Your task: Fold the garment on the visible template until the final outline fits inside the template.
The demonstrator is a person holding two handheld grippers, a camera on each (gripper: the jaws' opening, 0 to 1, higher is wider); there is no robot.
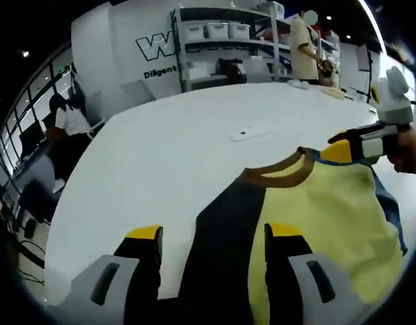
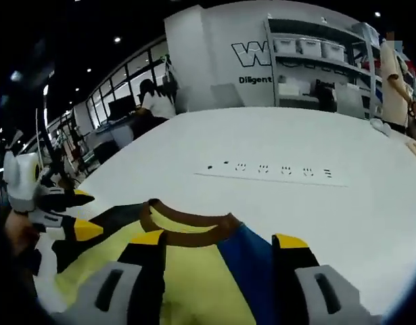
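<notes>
A garment [image 1: 316,210] with a yellow front, a black panel [image 1: 218,230], a blue panel and a brown collar [image 1: 282,177] lies flat on the white table [image 1: 167,156]. My left gripper [image 1: 214,233] stands open, its jaws on either side of the black panel. My right gripper [image 2: 218,238] is open too, straddling the collar [image 2: 187,229] and the blue panel [image 2: 245,267]. Each gripper shows in the other's view: the right gripper [image 1: 346,150] at the garment's far shoulder, the left gripper [image 2: 82,213] at the black side. A thin line with small dark marks [image 2: 268,170] crosses the table beyond the collar.
Shelves with white bins [image 1: 221,40] stand behind the table, and a person [image 1: 304,47] is next to them. Another person [image 2: 157,101] sits at desks past the table's far left edge. A small white object [image 1: 247,133] lies on the table beyond the garment.
</notes>
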